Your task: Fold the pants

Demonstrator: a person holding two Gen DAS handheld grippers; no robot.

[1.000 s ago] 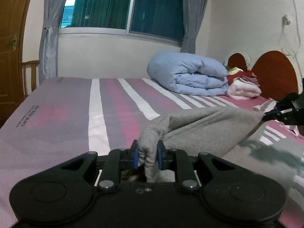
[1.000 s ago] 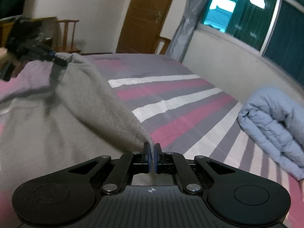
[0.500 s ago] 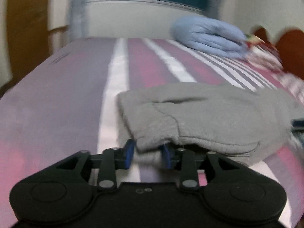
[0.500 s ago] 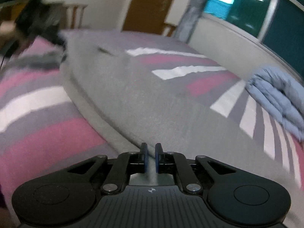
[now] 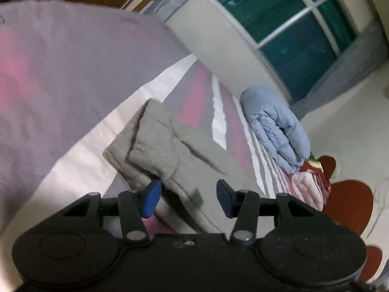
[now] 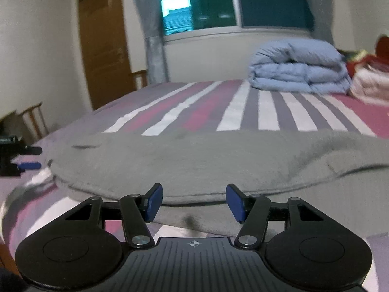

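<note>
In the left wrist view, the black left gripper with blue pads (image 5: 186, 200) hangs over the near edge of the grey fleece pants (image 5: 175, 150), which lie doubled over on the bed sheet with pink, white and grey stripes (image 5: 73, 77). Its jaws are opening, now parted to a moderate width, and they hold nothing; the cloth lies below and between the pads without being pressed. A folded pale blue quilt (image 5: 274, 126) rests further up the bed, well apart from the pants.

In the right wrist view, the black right gripper with blue pads (image 6: 193, 203) is just before the long folded edge of the pants (image 6: 206, 163). Its jaws are also opening, about half way, and they grip no cloth. The left gripper (image 6: 26, 160) shows at the far left end of the pants.

I judge that 1 fold is laid and both grippers are releasing it. The next move probably calls for taking 2 new corners and folding again, with edges aligned.
</note>
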